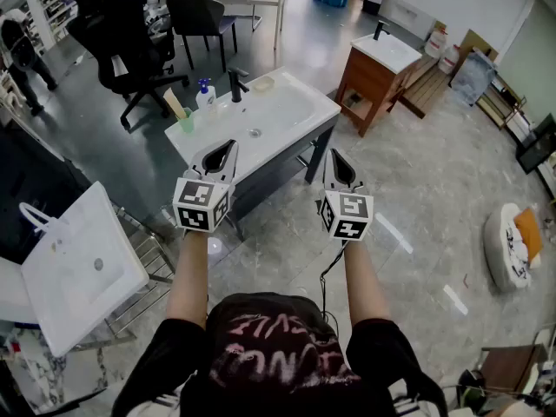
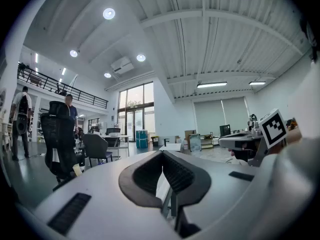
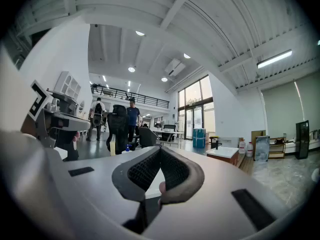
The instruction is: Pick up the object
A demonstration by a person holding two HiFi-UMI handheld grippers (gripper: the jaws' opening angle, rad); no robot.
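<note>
Left hand-held gripper (image 1: 228, 146): the jaws are pressing together at the tips and are gripping nothing; it is hanging in the air and touching nothing.
Left hand-held gripper, own view (image 2: 162, 153): the ribbed pads are meeting at the far end, with only the room showing beyond them.
Right hand-held gripper (image 1: 334, 155): the jaws are likewise closing tip to tip with nothing between them; it is hovering level with the left one, well apart from it.
Right hand-held gripper, own view (image 3: 160, 149): the pads are meeting in the same way.
Count, grippers: two, each carrying one marker cube.
Worktop (image 1: 291, 111): a white basin top is standing just ahead of both grippers and below them.
Object: I cannot tell which thing is meant. The small things are all sitting at the worktop's far edge, clear of both grippers.
Count, on the worktop: one black tap (image 1: 236, 85), one pump bottle (image 1: 206, 96), one green cup (image 1: 186, 121), one dish (image 1: 263, 83).
Loose basin (image 1: 82, 268): one is leaning on a rack at the left.
Wooden cabinet (image 1: 369, 81): one is standing further right, carrying its own basin and tap.
Count, basins: three.
Chairs: two black ones are standing beyond the worktop, the larger (image 1: 117, 37) and the smaller (image 1: 200, 16).
Cushion (image 1: 511, 246): one round one is lying on the floor, far right.
</note>
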